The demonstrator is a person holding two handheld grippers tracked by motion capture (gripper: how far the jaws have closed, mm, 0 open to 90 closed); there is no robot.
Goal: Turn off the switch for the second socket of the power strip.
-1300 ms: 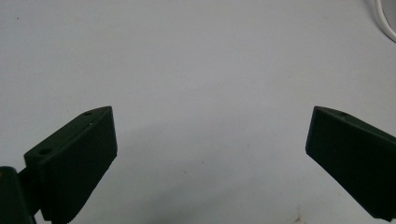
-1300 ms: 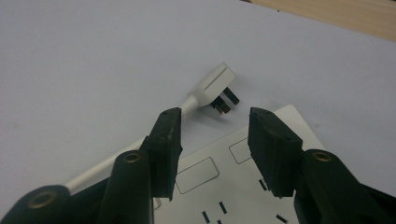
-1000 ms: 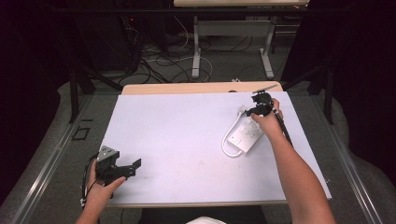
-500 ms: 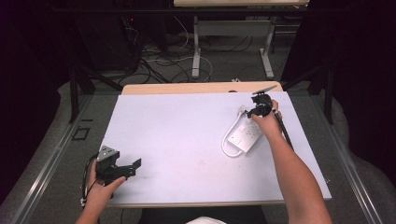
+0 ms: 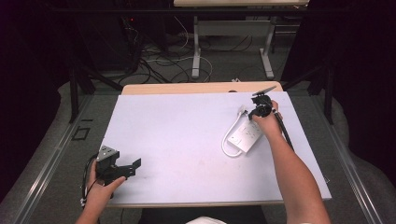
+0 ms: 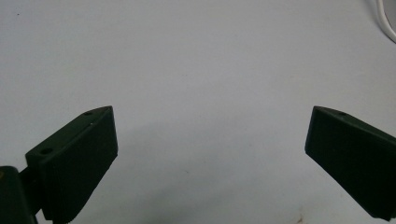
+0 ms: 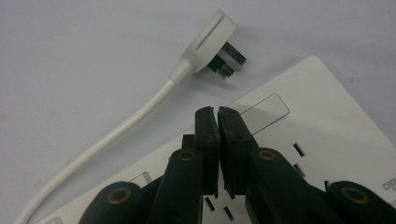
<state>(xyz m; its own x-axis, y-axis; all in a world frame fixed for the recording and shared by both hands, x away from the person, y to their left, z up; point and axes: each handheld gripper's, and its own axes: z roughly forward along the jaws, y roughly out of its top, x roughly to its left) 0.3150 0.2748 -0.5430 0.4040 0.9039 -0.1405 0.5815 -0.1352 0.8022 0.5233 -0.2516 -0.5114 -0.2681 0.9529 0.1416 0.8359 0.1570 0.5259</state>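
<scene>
A white power strip lies at the right of the white table, its white cable looping round its left side. The plug rests on the table just past the strip, prongs bare. My right gripper hovers over the strip's far end; its jaws are shut with nothing between them, tips just above the strip's top face. My left gripper rests at the table's near left corner, open, with bare table between its fingers.
A wooden table edge shows behind the white top. Cables and metal table legs stand on the floor beyond. Dark curtains flank both sides.
</scene>
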